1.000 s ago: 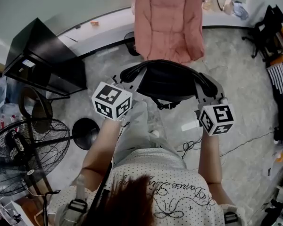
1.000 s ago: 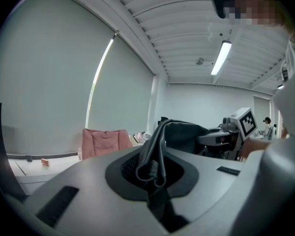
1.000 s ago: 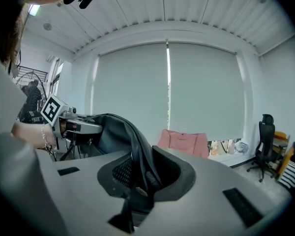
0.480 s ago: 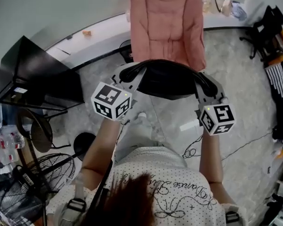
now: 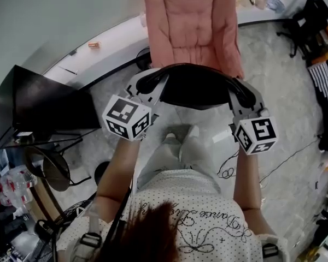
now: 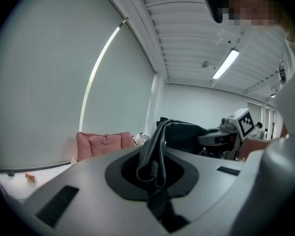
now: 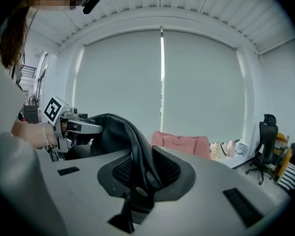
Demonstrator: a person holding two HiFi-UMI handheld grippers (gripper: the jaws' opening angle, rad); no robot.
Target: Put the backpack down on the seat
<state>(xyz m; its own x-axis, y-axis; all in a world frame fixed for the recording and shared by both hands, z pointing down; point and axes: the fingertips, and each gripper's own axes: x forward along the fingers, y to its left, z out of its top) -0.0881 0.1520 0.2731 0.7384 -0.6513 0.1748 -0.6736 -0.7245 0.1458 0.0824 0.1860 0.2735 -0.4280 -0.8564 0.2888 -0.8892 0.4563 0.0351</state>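
A black backpack (image 5: 199, 86) hangs in the air between my two grippers, just in front of the pink cushioned seat (image 5: 191, 26). My left gripper (image 5: 147, 87) is shut on the backpack's left shoulder strap (image 6: 155, 151), which runs down between its jaws. My right gripper (image 5: 240, 97) is shut on the right shoulder strap (image 7: 140, 163). In the left gripper view the seat (image 6: 104, 144) shows low at the left, beyond the bag (image 6: 184, 134). The right gripper view has the seat (image 7: 182, 144) behind the bag (image 7: 108, 132).
A black table (image 5: 38, 108) stands at the left, with a round stool (image 5: 49, 171) below it. A white ledge (image 5: 98, 51) runs along the wall. Office chairs (image 5: 314, 15) stand at the far right, and cables (image 5: 229, 171) lie on the marble floor.
The view has moved forward: the pink seat is nearer and larger, and the backpack now overlaps its front edge. The fan at the lower left has slid out of view. Both grips are unchanged.
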